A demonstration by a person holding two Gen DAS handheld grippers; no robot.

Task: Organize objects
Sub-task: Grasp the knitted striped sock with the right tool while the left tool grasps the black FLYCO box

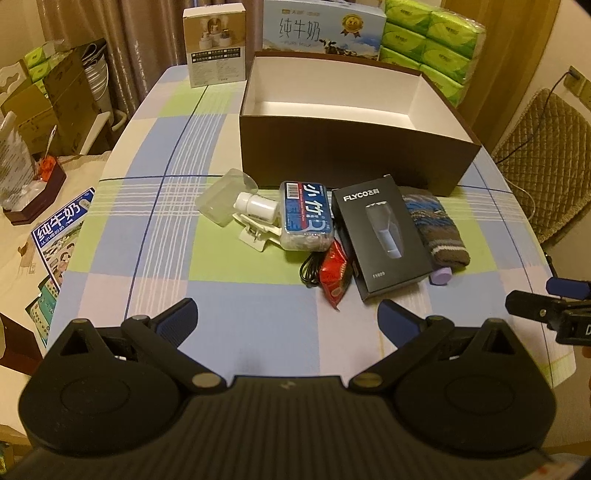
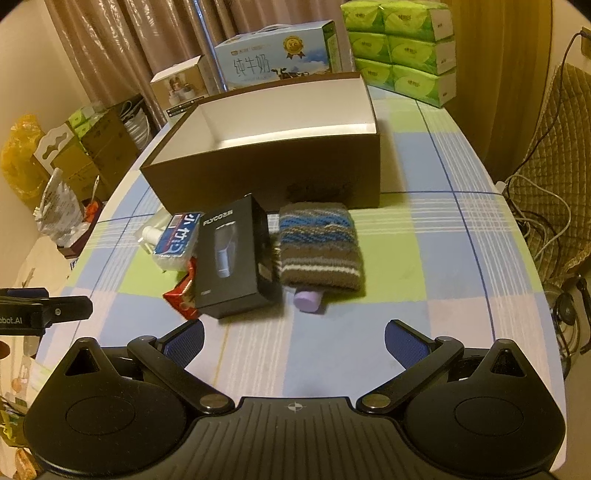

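Both hand-held grippers, left (image 1: 288,317) and right (image 2: 294,338), gape wide, gripping nothing, above the desk (image 1: 258,295). Brown box (image 1: 354,147) empty. Black FLYCO box (image 1: 380,240), knit pouch (image 2: 319,245), clutter just before it.

I'm looking into a lived-in home, most likely a dining or living room. The tabletop (image 1: 155,155) wears a checked cloth in blue, green and white. Brown curtains (image 2: 122,48) hang behind it, and a chair with a quilted cover (image 1: 543,147) stands at the side. Household stock is piled at the far edge: a milk carton (image 1: 321,29), stacked green tissue packs (image 2: 402,48) and a small product box (image 1: 216,44). Cardboard boxes (image 2: 107,144) and bags crowd the floor nearby.
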